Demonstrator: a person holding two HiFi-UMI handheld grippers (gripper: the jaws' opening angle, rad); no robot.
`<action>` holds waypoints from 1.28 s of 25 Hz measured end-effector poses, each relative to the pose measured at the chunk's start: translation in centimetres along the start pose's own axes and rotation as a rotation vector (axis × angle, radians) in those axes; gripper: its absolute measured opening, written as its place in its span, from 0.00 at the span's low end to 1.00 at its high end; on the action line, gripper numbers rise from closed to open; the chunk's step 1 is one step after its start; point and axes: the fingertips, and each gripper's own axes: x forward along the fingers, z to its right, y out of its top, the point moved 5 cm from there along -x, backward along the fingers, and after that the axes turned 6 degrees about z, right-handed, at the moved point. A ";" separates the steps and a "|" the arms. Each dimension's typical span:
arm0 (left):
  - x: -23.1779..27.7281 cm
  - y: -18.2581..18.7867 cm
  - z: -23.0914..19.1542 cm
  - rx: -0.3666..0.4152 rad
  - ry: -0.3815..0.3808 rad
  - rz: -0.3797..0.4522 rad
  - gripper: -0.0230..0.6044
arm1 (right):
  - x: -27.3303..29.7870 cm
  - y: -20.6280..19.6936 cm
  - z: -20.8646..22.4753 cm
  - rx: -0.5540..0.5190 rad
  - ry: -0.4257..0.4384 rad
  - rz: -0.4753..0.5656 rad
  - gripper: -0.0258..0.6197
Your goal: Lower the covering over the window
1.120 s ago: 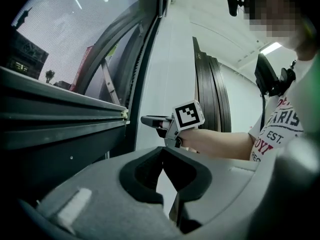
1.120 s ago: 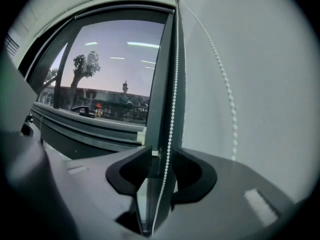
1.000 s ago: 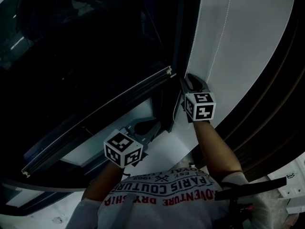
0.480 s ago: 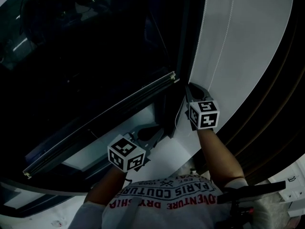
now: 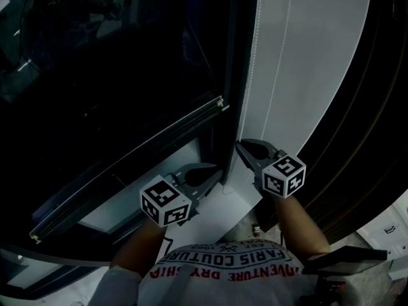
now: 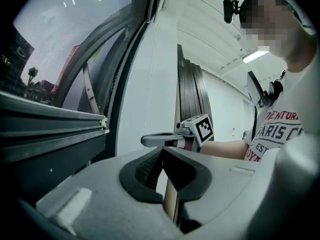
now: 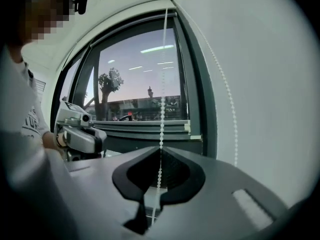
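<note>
The window's blind ends in a dark bottom rail (image 5: 127,164), which crosses the dark glass (image 5: 95,75) partway down. In the right gripper view the rail (image 7: 145,126) lies across the pane with street and sky above it. A white bead chain (image 5: 257,62) hangs along the frame's right side. My right gripper (image 5: 243,146) is shut on one strand of the chain (image 7: 163,84), which runs up from between its closed jaws (image 7: 160,148). The second strand (image 7: 225,94) hangs free against the wall. My left gripper (image 5: 210,169) is shut and empty (image 6: 161,150), low beside the frame.
A white wall (image 5: 319,62) runs right of the window frame (image 5: 239,56), with dark ribbed panels (image 5: 376,139) further right. The white sill (image 5: 220,209) lies under both grippers. The person's torso in a printed shirt (image 5: 223,263) fills the bottom of the head view.
My right gripper has come down along the chain, away from the blind's rail end and toward the person. The left gripper has stayed about where it was.
</note>
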 end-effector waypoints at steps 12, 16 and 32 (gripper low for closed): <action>-0.2 1.6 1.9 0.003 -0.029 0.045 0.04 | -4.2 -0.6 -3.0 0.031 0.125 0.059 0.05; 0.1 1.8 2.6 -0.003 -0.043 0.062 0.04 | -5.2 -1.0 -3.4 0.031 0.148 0.042 0.05; 2.0 4.7 3.3 -0.082 -0.044 0.146 0.13 | -7.4 -5.9 -5.5 0.080 0.256 -0.124 0.05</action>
